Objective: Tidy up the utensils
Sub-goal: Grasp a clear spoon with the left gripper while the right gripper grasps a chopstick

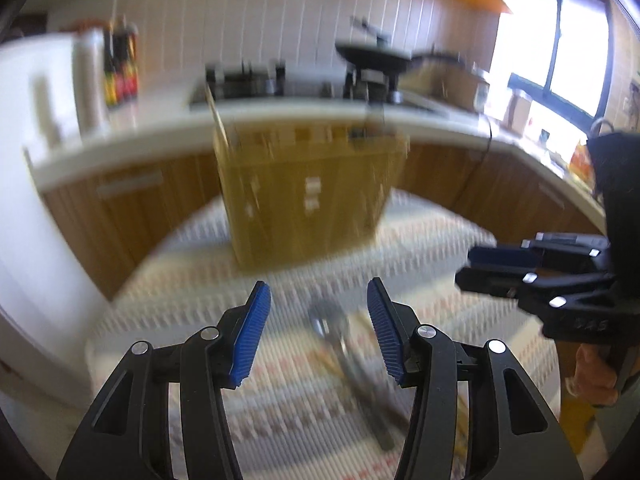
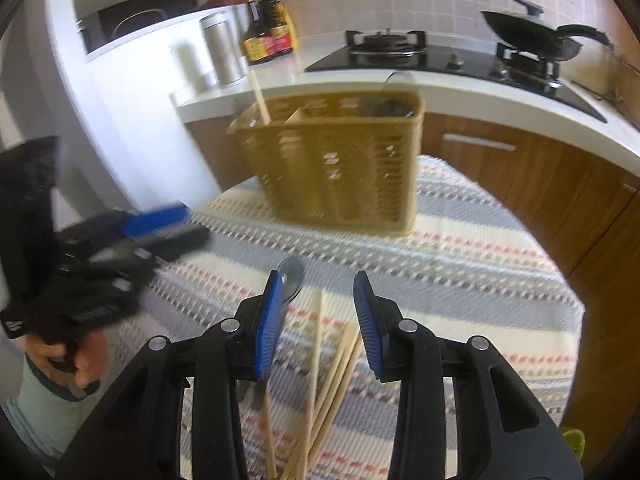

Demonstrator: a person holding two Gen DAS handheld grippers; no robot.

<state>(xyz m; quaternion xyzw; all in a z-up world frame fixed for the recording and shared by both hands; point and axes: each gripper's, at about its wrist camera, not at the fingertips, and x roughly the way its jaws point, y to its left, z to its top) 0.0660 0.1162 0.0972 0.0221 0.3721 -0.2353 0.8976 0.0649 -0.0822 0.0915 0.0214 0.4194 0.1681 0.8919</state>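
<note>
Kitchen counters and a hob back the striped-cloth surface, where chopsticks and a spoon lie before the beige utensil basket. Left gripper and right gripper hover, jaws apart, empty.

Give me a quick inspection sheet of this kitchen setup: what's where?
Surface: striped woven cloth on a table.
Job's things: yellow slotted caddy upright, one chopstick inside; loose chopsticks and a metal spoon lying on the cloth.
Clutter: nothing seen.
Claws: left claw and right claw both open, empty, above the utensils.
Cables: a dark cable hanging over the counter edge.
Surroundings: hob with wok, sauce bottles.
</note>
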